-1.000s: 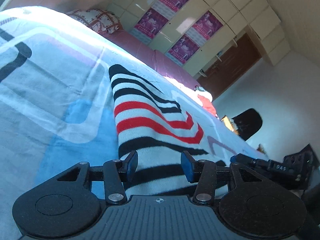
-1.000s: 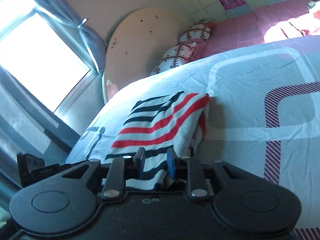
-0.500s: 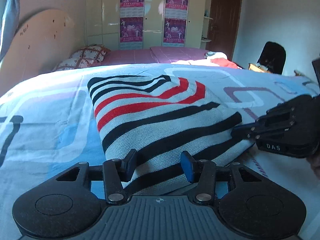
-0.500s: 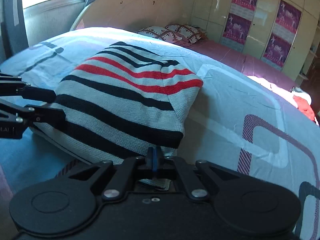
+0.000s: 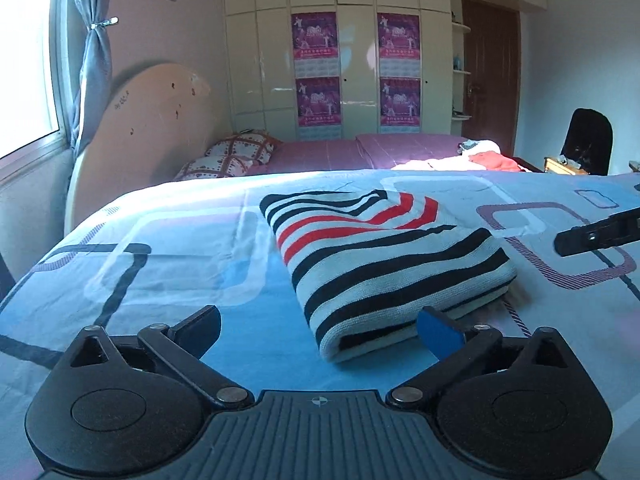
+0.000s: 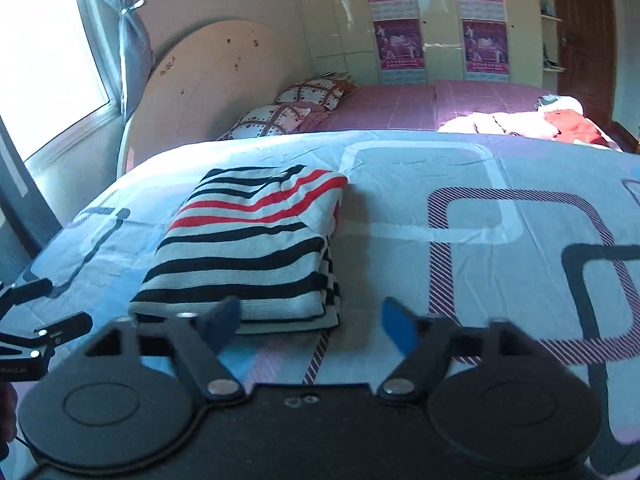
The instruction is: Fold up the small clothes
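- Two handheld black two-finger tongs in view, both spread wide and gripping nothing.
- Left tongs: jaws fully apart, blue pad showing on one finger; they sit low over the bedspread, just short of the garment's near folded edge.
- Right tongs: jaws likewise wide apart, empty; one fingertip overlaps the garment's near edge in the right wrist view, contact uncertain.
- Folded knit garment with white, navy and red stripes lies straight ahead of both tongs, resting flat on the pale blue patterned bedspread. Shape: compact rectangle, several layers stacked, rounded fold facing the left tongs.
- Judgement: open jaws and a free-lying bundle suggest this piece is released because its folding is done or nearly so; edges look reasonably squared.
- Loose pile of white and red clothes sits far beyond the tongs, on the purple sheet; possibly next in line, cannot confirm.
- Risk noted: a low finger could snag and open the top layer.
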The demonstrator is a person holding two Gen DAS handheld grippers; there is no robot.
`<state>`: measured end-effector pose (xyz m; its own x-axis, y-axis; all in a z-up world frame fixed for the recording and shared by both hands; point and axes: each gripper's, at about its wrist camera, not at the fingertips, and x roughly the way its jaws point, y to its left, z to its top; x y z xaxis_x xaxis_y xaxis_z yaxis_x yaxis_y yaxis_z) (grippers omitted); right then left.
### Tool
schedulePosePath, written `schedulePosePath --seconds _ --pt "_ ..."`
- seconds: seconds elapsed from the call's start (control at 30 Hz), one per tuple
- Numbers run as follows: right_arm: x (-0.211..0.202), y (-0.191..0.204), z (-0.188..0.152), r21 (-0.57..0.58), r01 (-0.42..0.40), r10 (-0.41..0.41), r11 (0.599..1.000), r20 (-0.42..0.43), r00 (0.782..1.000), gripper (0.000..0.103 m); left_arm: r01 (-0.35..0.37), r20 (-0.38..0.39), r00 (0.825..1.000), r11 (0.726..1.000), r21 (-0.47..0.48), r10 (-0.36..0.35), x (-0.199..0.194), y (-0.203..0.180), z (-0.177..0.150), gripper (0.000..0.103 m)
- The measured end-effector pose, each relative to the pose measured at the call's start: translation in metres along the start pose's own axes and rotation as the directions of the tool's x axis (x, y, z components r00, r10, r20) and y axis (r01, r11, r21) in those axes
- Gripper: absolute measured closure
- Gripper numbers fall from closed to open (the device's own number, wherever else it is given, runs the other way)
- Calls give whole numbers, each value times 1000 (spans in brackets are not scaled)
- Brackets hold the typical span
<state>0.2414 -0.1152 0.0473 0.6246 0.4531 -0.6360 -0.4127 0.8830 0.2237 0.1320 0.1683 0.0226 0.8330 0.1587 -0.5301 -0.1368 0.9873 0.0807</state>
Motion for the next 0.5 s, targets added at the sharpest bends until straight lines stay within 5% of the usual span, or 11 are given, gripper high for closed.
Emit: schedulePosePath --seconds 0.5 --pt "-131 34 -55 -127 76 -57 989 150 987 1 25 49 999 994 -109 -20 -125 -62 -8 0"
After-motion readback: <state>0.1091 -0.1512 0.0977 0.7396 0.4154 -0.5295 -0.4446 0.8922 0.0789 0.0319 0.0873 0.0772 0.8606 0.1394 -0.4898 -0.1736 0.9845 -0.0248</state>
